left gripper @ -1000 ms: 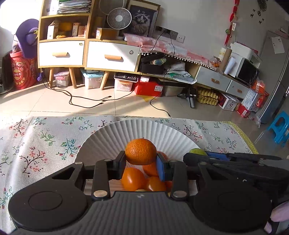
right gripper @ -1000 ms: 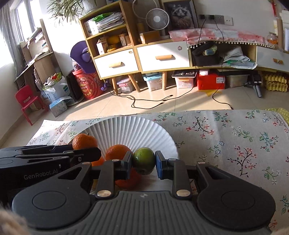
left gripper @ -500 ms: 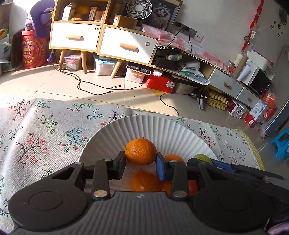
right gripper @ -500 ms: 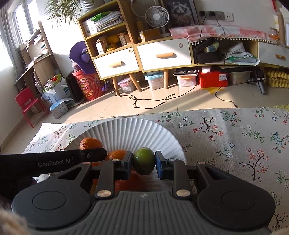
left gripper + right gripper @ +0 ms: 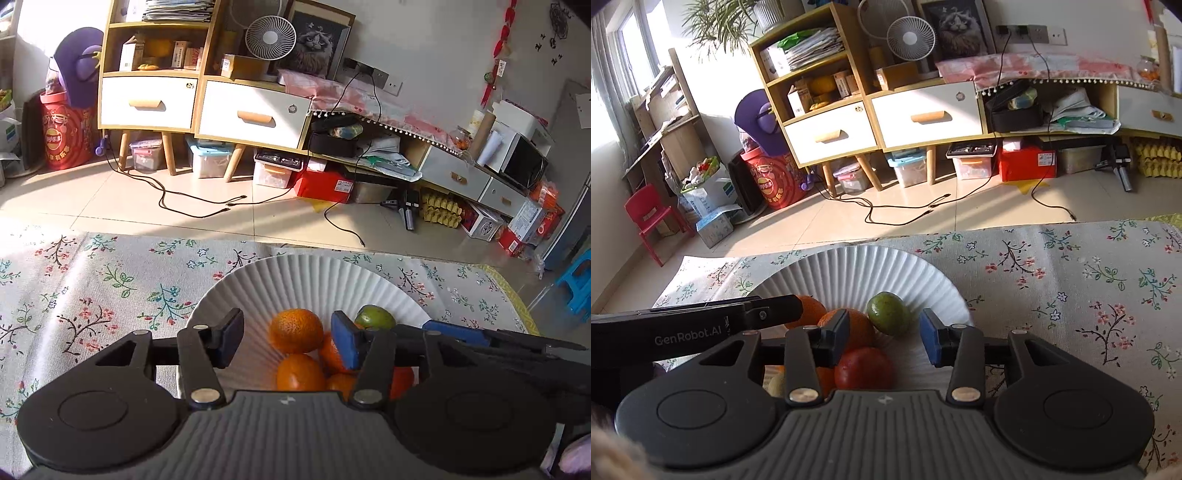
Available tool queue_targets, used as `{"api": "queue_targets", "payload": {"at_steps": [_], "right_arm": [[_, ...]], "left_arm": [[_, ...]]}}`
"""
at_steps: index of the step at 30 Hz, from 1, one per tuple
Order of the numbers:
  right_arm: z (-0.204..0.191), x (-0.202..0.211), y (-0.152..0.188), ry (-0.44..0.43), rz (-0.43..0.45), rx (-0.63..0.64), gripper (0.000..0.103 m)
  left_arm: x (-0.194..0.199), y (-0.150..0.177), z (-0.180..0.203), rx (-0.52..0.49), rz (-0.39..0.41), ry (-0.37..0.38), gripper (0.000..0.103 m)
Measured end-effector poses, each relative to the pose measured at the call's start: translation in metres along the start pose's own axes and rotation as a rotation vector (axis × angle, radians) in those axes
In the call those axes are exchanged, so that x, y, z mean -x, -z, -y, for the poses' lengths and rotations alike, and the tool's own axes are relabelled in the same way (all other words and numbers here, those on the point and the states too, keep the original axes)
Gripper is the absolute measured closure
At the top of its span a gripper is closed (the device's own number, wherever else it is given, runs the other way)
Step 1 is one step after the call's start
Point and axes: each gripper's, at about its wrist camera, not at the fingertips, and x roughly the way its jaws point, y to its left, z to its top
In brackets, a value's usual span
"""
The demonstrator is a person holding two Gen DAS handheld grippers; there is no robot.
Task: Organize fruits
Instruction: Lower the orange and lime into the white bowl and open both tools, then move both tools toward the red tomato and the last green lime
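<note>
Paper plate [image 5: 314, 280] on floral worktop [image 5: 92, 280]: left claw [image 5: 287, 341] and right claw [image 5: 884, 336], jaws just opened, hold nothing; released mandarin [image 5: 295, 329] and green fruit [image 5: 888, 313] now rest plated, apparently delivered.

Strong sunlight streams in from the left, glaring off the floor [image 5: 110, 199] and window [image 5: 624, 74]; fisheye edges curve and darken.

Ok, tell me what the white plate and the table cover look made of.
Plate: likely paper, matte white; its wall is finely fluted all round like a disposable plate. Table cover: apparently woven fabric, matte, with printed flowers and faint creases.
</note>
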Motion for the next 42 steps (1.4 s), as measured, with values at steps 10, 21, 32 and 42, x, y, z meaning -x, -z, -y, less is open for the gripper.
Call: {"api": "queue_targets", "payload": {"at_steps": [10,21,32,42], "right_arm": [[-0.005,0.027,0.002,0.026,0.014,0.030,0.048],[-0.010,0.050,0.017,0.028,0.016,0.042,0.036],[-0.016,0.066,0.034,0.022,-0.003,0.034,0.023],[-0.030,0.078,0.053,0.011,-0.011,0.112,0.018]], "left_arm": [[0.034,0.010,0.001,-0.061,0.018,-0.009,0.033],[0.066,0.028,-0.002,-0.089,0.013,-0.002,0.016],[0.091,0.052,-0.002,-0.118,0.003,-0.012,0.006],[0.107,0.074,-0.008,-0.102,-0.024,-0.008,0.006]]}}
